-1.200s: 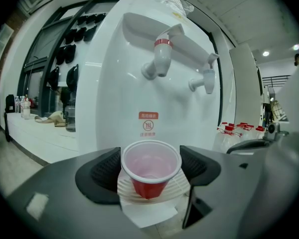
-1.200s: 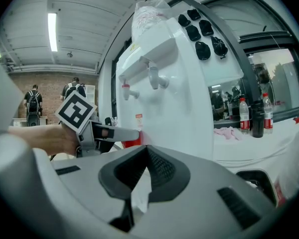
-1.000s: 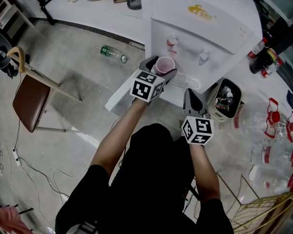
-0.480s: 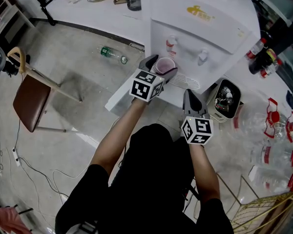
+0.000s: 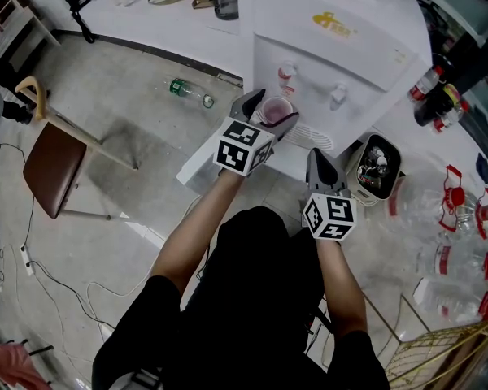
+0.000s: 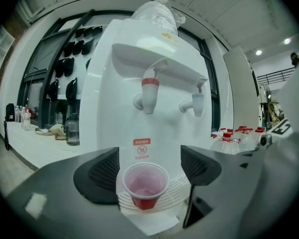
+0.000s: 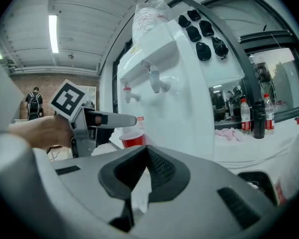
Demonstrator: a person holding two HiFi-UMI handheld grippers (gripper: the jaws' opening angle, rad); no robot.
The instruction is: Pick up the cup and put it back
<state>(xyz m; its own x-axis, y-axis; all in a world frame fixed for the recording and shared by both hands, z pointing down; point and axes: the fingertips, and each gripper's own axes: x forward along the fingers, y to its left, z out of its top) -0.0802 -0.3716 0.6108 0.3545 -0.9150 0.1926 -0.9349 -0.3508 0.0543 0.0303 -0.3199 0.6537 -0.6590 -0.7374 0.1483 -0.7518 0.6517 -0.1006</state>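
1. Looking along your L gripper (image 6: 150,172), you see its jaws set wide apart w/ the cup (image 6: 144,184) standing between them. There's a clear gap on the R pad side and a thinner one on the L; neither pad presses it.
2. Cup is upright, red outside, pale pink inside. It sits on the ribbed drip tray (image 6: 177,187) of the white water dispenser (image 6: 134,59), below the red tap (image 6: 149,92), w/ the blue tap (image 6: 197,102) off to the R. Can't tell if there's liquid in it.
3. Head view gives the top-down layout the L gripper view can't: your L jaws flank the cup's rim on both sides, at the L end of the tray.
4. Your R gripper (image 5: 320,158) has its pads pressed together, empty. Head view puts it lower and to the R of the L one, short of the tray's front edge.
5. Only the R gripper view shows the side-on angle: your L hand (image 7: 42,132), the marker cube (image 7: 68,100), and one jaw reaching level w/ the cup's rim, red wall showing under it.
6. Only the head view shows the floor: a chair (image 5: 53,167) well to the L, a bottle (image 5: 189,93) lying on its side, and red-labelled bottles (image 5: 455,195) at R.
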